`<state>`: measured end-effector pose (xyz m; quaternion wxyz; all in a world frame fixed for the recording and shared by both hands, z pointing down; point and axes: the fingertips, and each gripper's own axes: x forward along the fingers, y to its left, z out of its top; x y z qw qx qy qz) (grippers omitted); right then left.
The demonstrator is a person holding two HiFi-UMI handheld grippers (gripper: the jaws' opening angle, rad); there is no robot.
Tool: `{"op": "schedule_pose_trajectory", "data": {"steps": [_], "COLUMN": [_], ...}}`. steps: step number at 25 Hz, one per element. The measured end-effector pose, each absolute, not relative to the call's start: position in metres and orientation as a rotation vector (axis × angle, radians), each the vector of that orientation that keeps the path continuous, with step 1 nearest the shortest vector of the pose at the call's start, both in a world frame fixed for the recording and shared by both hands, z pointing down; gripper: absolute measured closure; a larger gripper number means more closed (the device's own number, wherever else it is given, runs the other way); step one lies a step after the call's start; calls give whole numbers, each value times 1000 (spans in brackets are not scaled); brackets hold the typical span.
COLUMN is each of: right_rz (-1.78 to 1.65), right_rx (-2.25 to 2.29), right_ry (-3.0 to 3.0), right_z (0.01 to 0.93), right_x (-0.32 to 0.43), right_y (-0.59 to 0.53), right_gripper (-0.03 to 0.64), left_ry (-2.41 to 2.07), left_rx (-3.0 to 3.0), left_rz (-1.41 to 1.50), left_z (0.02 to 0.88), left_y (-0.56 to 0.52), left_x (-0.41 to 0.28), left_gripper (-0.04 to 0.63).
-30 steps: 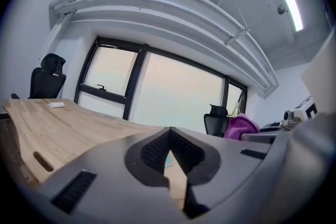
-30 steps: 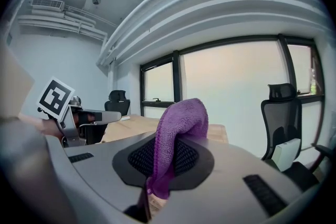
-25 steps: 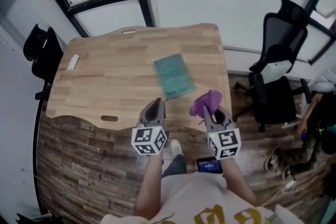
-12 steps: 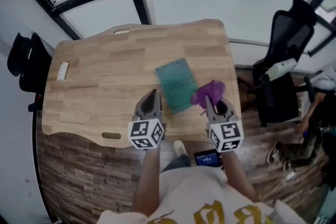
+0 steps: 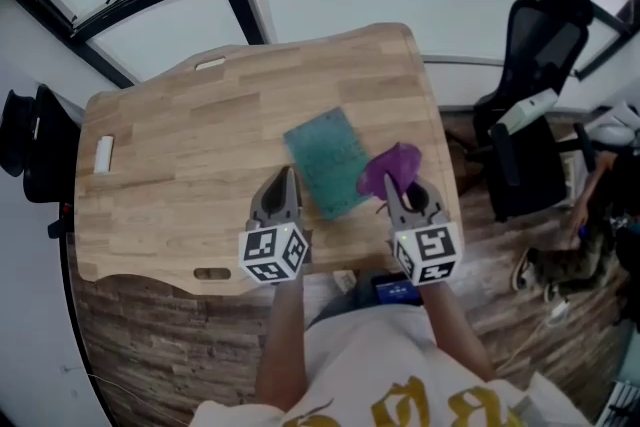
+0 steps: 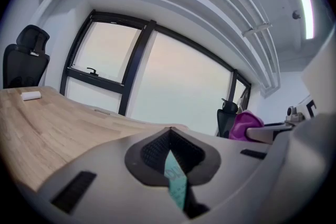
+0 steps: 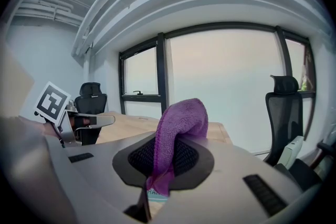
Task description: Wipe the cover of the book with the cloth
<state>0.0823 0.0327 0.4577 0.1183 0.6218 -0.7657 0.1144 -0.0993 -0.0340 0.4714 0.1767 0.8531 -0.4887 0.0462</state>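
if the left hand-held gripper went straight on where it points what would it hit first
Probably the book: it lies just ahead of the shut left hand-held gripper. Height is unclear, so it might pass above it.

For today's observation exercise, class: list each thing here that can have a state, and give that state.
left gripper: jaws together, nothing held.
right gripper: jaws shut on the cloth.
cloth: bunched, pinched by the right gripper.
book: closed, lying flat on the table.
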Motion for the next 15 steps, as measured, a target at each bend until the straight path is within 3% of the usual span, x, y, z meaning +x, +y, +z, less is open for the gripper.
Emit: {"op": "schedule_pose_trajectory", "data": {"steps": [15], "right_rz": [333], "right_rx": [1826], "right_ry": [-2246], "right_z": [458], "right_x": [84], "right_y": [14], "right_gripper": [584], "left_ry": [-1404], "left_rx": [2416], "left_rz": [158], "left_z": [474], "left_y": [-54], "left_x": [-103], "left_gripper": [595]}}
